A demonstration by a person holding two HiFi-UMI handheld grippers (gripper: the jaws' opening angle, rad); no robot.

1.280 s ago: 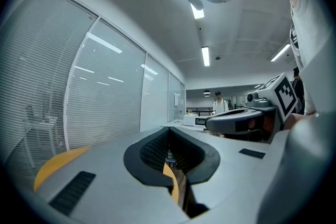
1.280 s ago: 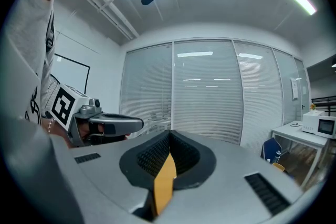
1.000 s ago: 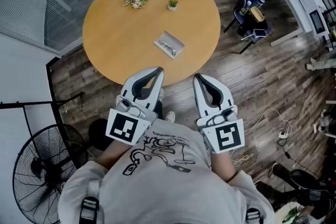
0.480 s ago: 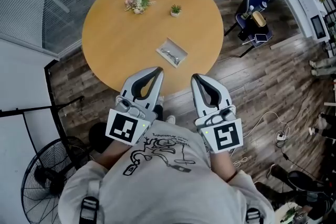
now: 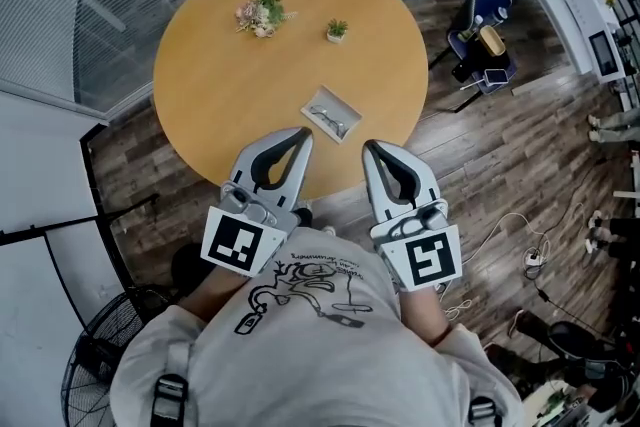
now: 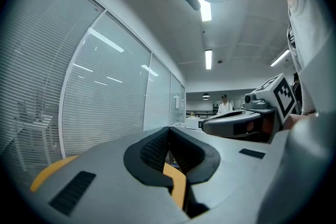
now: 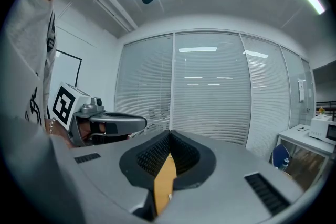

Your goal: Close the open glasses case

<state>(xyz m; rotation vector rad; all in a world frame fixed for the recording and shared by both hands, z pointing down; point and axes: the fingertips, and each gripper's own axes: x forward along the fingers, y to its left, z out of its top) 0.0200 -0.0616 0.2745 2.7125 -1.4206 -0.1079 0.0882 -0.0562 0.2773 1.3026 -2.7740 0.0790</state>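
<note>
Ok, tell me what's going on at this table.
A person stands at the round table with a gripper in each hand. The left gripper and right gripper are held by the table's near edge, both with jaws together and empty. The open glasses case lies on the table just ahead of them, glasses inside, untouched. Closing it has not begun.
</note>
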